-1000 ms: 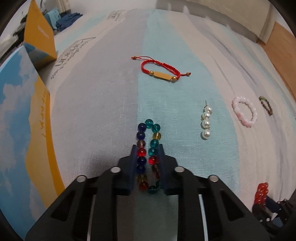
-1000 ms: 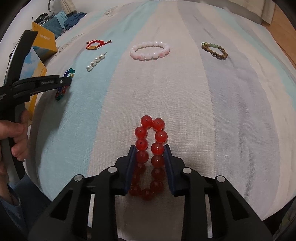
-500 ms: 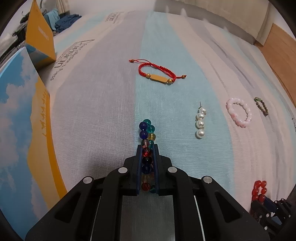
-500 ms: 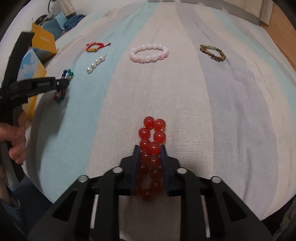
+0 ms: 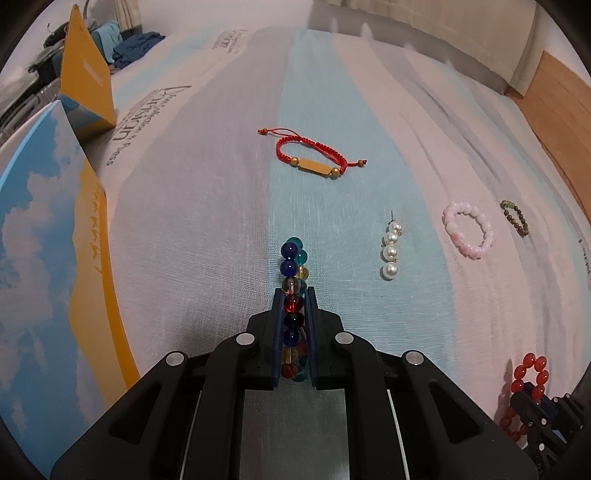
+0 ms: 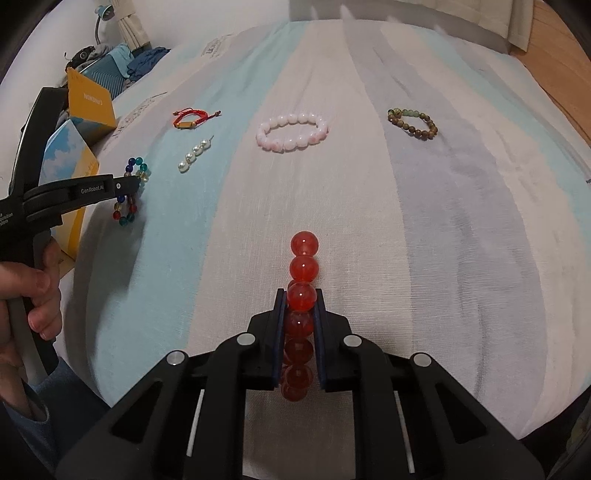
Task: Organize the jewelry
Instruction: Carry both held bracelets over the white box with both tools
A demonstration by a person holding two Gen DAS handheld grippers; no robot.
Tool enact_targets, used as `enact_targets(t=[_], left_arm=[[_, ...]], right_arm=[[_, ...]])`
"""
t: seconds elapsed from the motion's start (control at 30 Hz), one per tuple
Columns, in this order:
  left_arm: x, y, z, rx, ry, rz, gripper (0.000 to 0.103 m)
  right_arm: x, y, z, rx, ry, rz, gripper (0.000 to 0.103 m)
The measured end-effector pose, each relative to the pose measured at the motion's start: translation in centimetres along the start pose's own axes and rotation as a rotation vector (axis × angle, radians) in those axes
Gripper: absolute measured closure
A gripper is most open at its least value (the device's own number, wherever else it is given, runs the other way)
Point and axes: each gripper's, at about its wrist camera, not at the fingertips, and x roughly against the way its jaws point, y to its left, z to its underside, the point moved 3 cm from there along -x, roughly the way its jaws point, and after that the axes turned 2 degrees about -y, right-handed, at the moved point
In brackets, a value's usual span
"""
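My left gripper (image 5: 293, 295) is shut on a multicoloured glass bead bracelet (image 5: 291, 258), squeezed flat and held just above the striped bed cover; it also shows in the right wrist view (image 6: 129, 184). My right gripper (image 6: 300, 295) is shut on a red bead bracelet (image 6: 303, 254), also squeezed flat and lifted. On the cover lie a red cord bracelet (image 5: 314, 158), a pearl strand (image 5: 390, 251), a pink bead bracelet (image 5: 468, 229) and a green-brown bead bracelet (image 5: 515, 218).
An open blue-and-yellow box (image 5: 55, 236) stands at the left edge of the bed, its lid flap (image 5: 86, 85) upright. Clothes (image 6: 122, 62) lie beyond it. A wooden floor (image 5: 554, 96) shows at the far right. A pillow (image 5: 443, 33) lies at the back.
Both grippers closed from open around their bracelets to tightly shut, squeezing each loop flat. Both bracelets have lifted slightly off the cover.
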Motion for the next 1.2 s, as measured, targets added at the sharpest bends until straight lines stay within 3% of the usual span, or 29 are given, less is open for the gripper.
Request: enact_targets(t=[0.4,1.2], left_arm=[[1.4,-1.1,0.6,-0.006,0.036,0.013,0.095],[9.6,-0.7,0.2,-0.025,-0.011,0.003,0.095]], right_arm=[[0.4,-0.4,-0.4,-0.025,-0.004,0.001,0.09],[6.2,1.9,-1.8,-0.024,-0.079,0.021,0.091]])
